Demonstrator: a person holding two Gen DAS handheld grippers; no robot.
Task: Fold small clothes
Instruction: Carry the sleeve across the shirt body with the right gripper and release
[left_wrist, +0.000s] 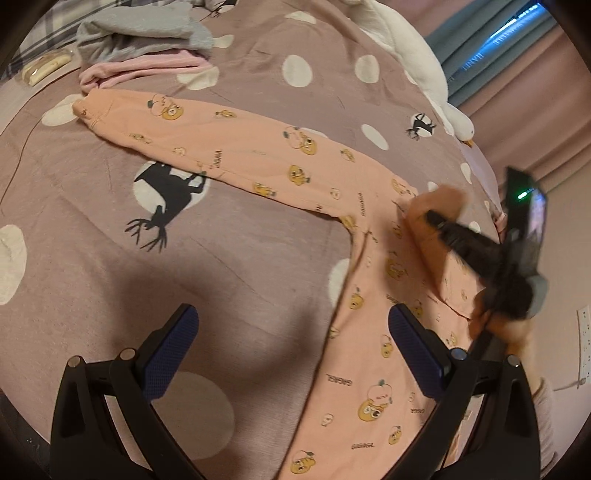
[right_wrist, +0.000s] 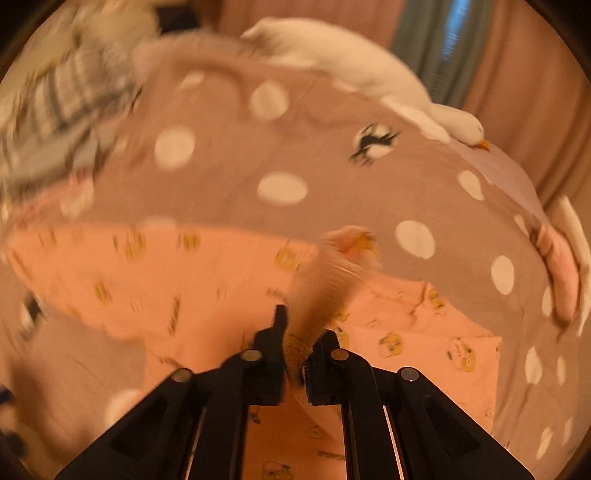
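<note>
Peach baby trousers (left_wrist: 258, 158) with yellow cartoon prints lie spread on the mauve dotted bedspread (left_wrist: 110, 240), one leg running to the far left, the other toward me. My left gripper (left_wrist: 295, 347) hovers open above the nearer leg, and its blue pads (left_wrist: 417, 350) hold nothing. At the right of the left wrist view, my right gripper (left_wrist: 430, 216) is shut on a lifted fold of the trousers (left_wrist: 443, 199). The blurred right wrist view shows the same: my right gripper (right_wrist: 297, 347) pinches peach cloth (right_wrist: 332, 280) that rises from the flat garment (right_wrist: 166, 273).
A pile of grey and pink clothes (left_wrist: 144, 40) lies at the far left, next to a small packet (left_wrist: 46, 66). A white plush goose (left_wrist: 417, 62) (right_wrist: 369, 70) rests along the bed's far edge. Plaid fabric (right_wrist: 62, 99) lies at the back left. Curtains hang behind the bed.
</note>
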